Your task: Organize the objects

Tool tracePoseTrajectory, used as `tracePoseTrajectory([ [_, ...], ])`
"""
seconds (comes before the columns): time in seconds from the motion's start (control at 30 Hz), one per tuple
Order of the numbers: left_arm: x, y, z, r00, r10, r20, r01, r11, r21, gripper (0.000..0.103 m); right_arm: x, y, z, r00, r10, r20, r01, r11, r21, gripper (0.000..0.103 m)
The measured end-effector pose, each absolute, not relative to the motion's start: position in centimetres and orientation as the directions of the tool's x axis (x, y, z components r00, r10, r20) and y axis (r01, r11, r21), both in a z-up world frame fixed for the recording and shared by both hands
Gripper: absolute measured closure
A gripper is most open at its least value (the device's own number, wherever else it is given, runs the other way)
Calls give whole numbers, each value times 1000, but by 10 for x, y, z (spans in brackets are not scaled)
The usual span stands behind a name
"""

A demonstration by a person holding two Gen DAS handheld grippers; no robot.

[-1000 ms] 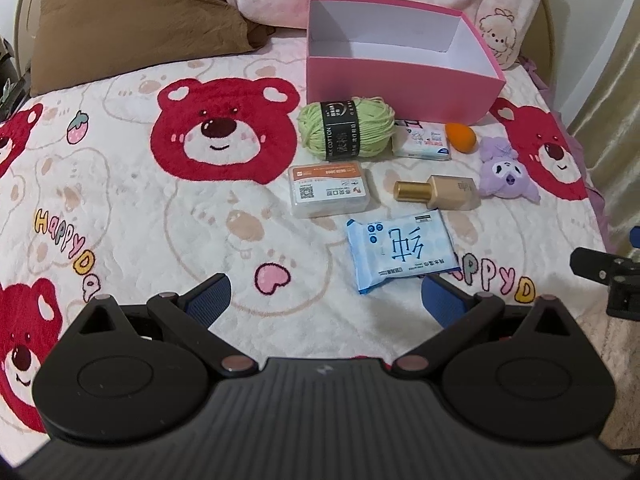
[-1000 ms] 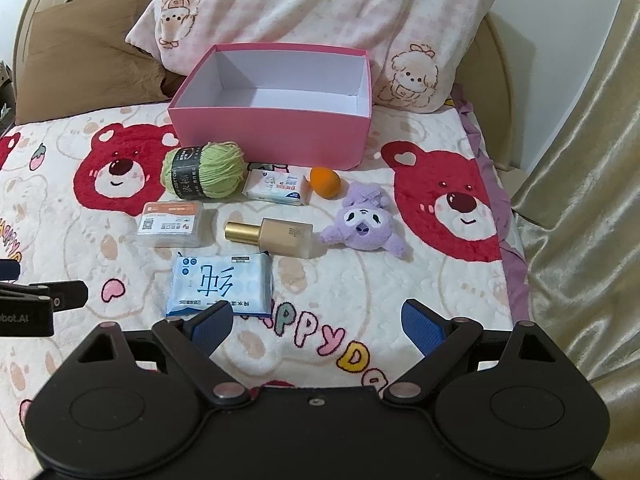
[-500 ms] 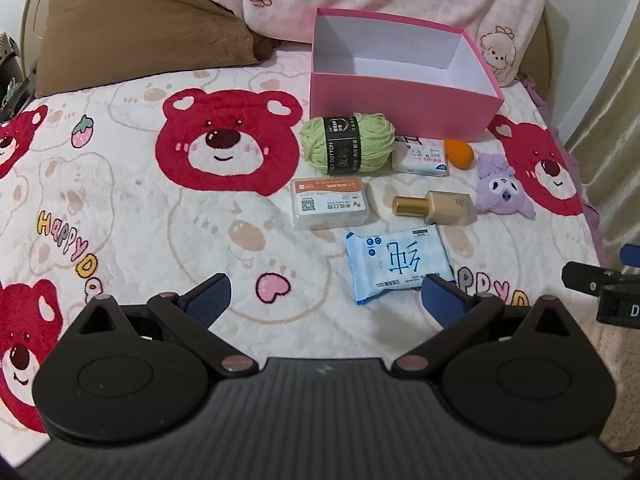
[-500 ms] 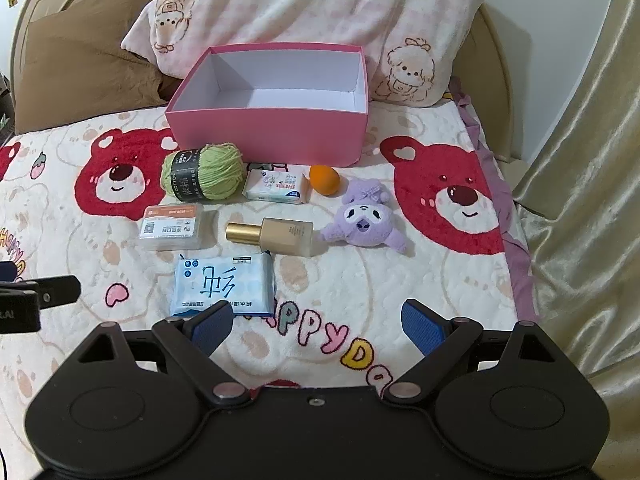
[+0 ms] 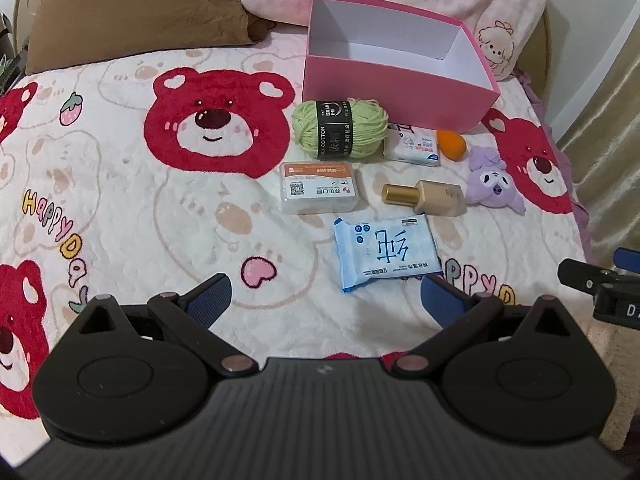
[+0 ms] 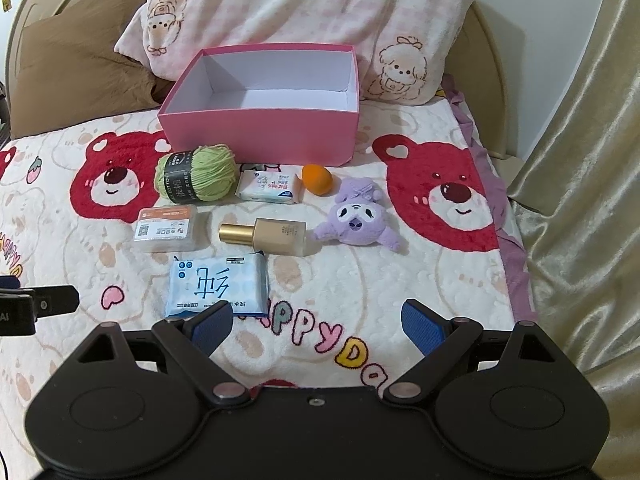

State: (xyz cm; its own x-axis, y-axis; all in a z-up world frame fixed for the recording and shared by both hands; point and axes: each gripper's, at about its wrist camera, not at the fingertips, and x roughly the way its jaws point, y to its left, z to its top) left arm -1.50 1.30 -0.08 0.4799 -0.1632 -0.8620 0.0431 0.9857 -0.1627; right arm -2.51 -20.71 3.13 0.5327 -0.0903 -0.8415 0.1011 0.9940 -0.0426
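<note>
Bear-print blanket [image 6: 400, 280] covers the bed; pillows [image 6: 320, 8] behind, curtain [image 6: 580, 200] beside; both left gripper [image 5: 324, 300] and right gripper [image 6: 316, 320] gape wide, holding nothing.

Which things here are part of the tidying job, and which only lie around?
Job: pink cardboard box, green yarn ball, blue wipes pack, gold bottle, purple plush toy, orange egg-shaped sponge.
Around: brown pillow, pink pillow.

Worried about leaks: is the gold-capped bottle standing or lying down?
Lying down. The bottle rests on its side on the blanket, gold cap pointing toward the clear case.
</note>
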Motion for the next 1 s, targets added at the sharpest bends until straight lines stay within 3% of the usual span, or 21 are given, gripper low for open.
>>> tracePoseTrajectory([
  [0.4,-12,13,-4,462,-182,-868,47,982,-181,2,-24,-210,27,522,-93,-848,118,992,-36,9],
  [0.63,8,11,7,470,-186,-863,158,979,-126,3,-21,-204,46,583,-101,-806,86,994,-62,9],
  [0.77,26,12,14,485,-171,-857,169,981,-99,3,-16,-210,56,677,52,-735,-39,999,34,9],
  [0.87,40,10,9,499,-196,-844,170,977,-126,3,-20,-218,43,769,234,-595,-229,970,85,8],
  [1.0,59,3,-16,480,-270,-835,184,961,-205,4,-1,-222,12,709,283,-645,-294,951,95,8],
])
